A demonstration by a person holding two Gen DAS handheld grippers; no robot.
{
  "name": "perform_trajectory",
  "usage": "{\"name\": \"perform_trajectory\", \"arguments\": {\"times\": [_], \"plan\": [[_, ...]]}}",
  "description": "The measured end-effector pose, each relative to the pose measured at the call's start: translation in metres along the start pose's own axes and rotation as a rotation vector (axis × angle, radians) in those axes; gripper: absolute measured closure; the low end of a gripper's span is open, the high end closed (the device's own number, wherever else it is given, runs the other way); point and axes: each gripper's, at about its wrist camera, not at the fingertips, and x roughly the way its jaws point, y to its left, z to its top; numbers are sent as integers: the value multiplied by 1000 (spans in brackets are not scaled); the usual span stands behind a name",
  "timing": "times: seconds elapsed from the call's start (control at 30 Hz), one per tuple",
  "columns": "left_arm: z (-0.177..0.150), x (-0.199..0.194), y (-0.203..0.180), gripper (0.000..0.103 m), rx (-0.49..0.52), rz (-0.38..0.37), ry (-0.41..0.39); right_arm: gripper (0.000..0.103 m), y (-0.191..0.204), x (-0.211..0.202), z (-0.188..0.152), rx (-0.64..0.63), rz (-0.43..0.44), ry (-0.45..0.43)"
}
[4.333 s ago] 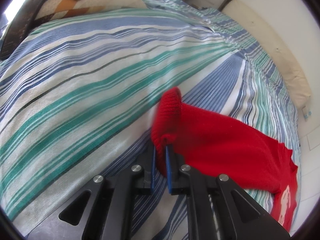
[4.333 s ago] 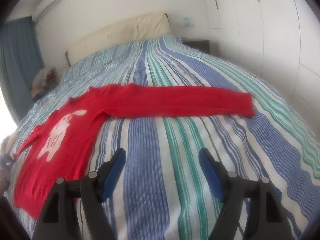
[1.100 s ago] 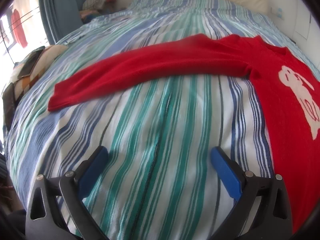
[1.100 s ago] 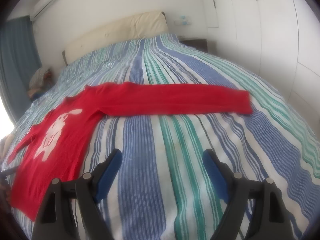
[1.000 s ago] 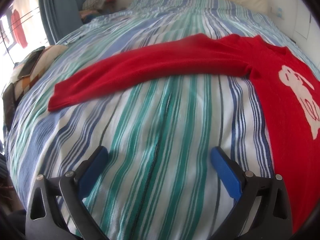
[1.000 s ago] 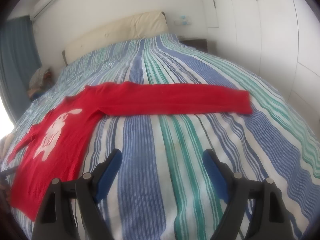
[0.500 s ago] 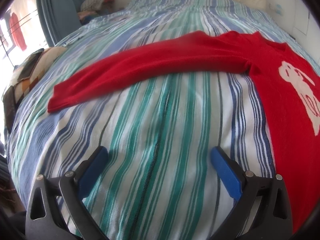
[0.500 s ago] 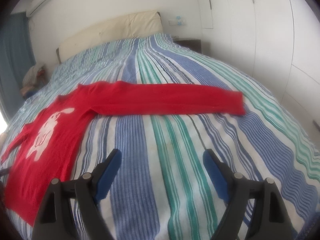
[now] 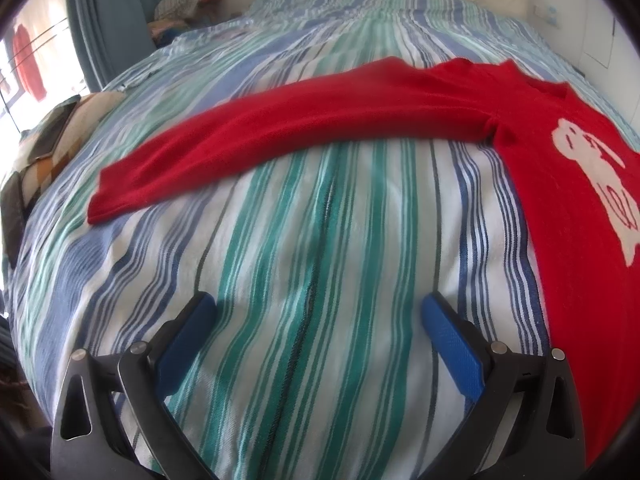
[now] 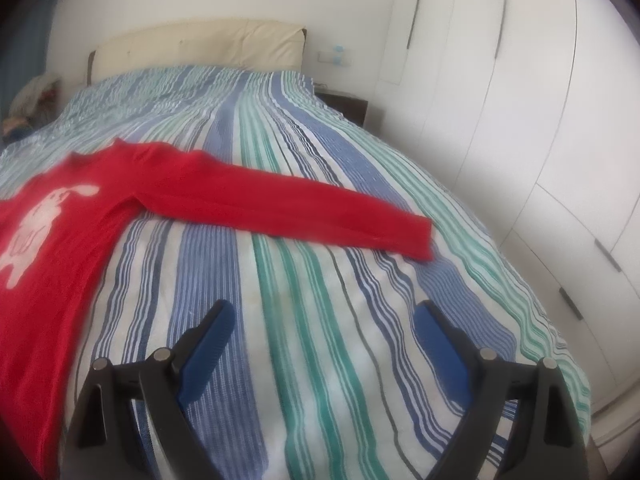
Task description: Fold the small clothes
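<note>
A small red sweater [image 9: 560,184] with a white rabbit figure lies flat on the striped bed cover [image 9: 320,280], both sleeves stretched out sideways. Its one sleeve [image 9: 260,132] runs leftward in the left wrist view, beyond my left gripper [image 9: 316,312], which is open and empty over bare cover. In the right wrist view the sweater [image 10: 52,248] fills the left side and its other sleeve [image 10: 288,208] reaches right. My right gripper [image 10: 322,318] hovers short of that sleeve, its jaws opening with nothing between them.
A cream headboard [image 10: 200,48] stands at the bed's far end. White wardrobe doors [image 10: 540,120] line the right side, with a dark nightstand [image 10: 348,106] beside them. On the left are a blue curtain [image 9: 108,20] and a patterned cushion [image 9: 44,148].
The right wrist view has swung and rolled, so the sweater and its sleeve now sit further left and slanted. The left gripper, shut on the sleeve cuff earlier, is open and has stayed put.
</note>
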Motion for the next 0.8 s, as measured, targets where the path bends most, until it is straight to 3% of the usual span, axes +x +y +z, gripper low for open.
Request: {"name": "perform_trajectory", "arguments": {"times": [0.2, 0.27, 0.37, 0.47, 0.53, 0.6, 0.7, 0.73, 0.8], "plan": [[-2, -3, -4, 0, 36, 18, -11, 13, -1, 3, 0, 4, 10, 15], [-2, -2, -3, 0, 37, 5, -10, 13, -11, 7, 4, 59, 115, 36], [-1, 1, 1, 0, 16, -21, 0, 13, -50, 23, 24, 244, 347, 73], [-1, 1, 2, 0, 11, -28, 2, 13, -111, 51, 47, 526, 440, 106], [-1, 1, 1, 0, 13, -25, 1, 13, -146, 76, 55, 679, 441, 145], [-1, 1, 1, 0, 12, -26, -1, 13, -167, 105, 57, 754, 428, 223], [-2, 1, 2, 0, 9, -32, -5, 21, -177, 143, 49, 814, 437, 343], [-2, 1, 2, 0, 8, -33, -7, 26, -178, 151, 46, 818, 427, 357], [-3, 0, 3, 0, 7, -36, -11, 27, -177, 162, 44, 822, 426, 350]]}}
